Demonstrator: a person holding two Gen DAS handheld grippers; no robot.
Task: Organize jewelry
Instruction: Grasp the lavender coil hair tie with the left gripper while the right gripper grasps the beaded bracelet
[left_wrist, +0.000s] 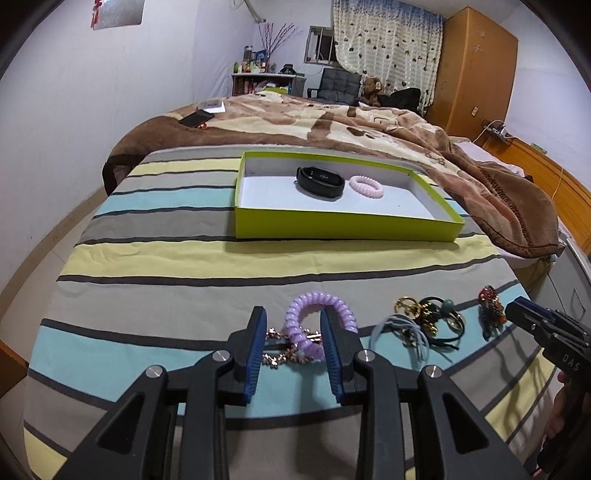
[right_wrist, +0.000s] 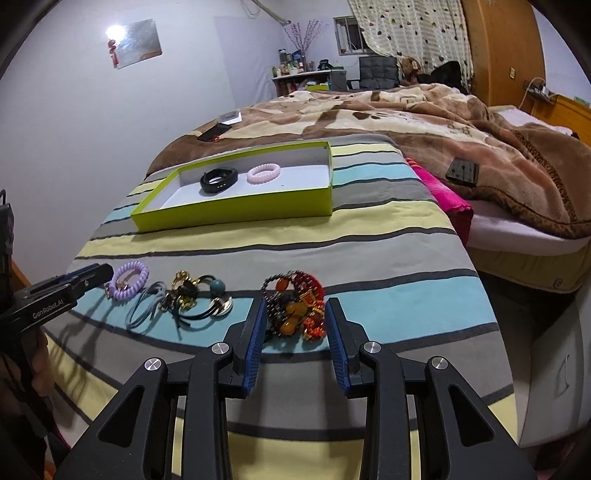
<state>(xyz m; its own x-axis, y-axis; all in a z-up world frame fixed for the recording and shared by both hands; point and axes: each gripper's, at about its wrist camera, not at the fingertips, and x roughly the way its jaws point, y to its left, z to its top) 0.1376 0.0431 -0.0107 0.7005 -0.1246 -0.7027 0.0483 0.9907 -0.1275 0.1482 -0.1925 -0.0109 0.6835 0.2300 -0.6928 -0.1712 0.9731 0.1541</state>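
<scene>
Left wrist view: left tongs (left_wrist: 293, 319) spread, straddling purple spiral hair tie (left_wrist: 317, 314) and rose-gold chain (left_wrist: 280, 347), pads not pressing. Green box (left_wrist: 343, 221) at 12 o'clock holds black fitness band (left_wrist: 320, 182) and pink spiral tie (left_wrist: 366, 187). Right wrist view: right tongs (right_wrist: 296, 310) spread around beaded bracelet heap (right_wrist: 295, 302) on striped bedsheet (right_wrist: 369, 258); hair-tie tangle (right_wrist: 184, 299) at 9 o'clock.

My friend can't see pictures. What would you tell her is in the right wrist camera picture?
The right gripper hovers open around a red and amber beaded bracelet on a striped bedspread. Hair ties lie left of it, and a green box farther back holds a black band and pink coil.
</scene>
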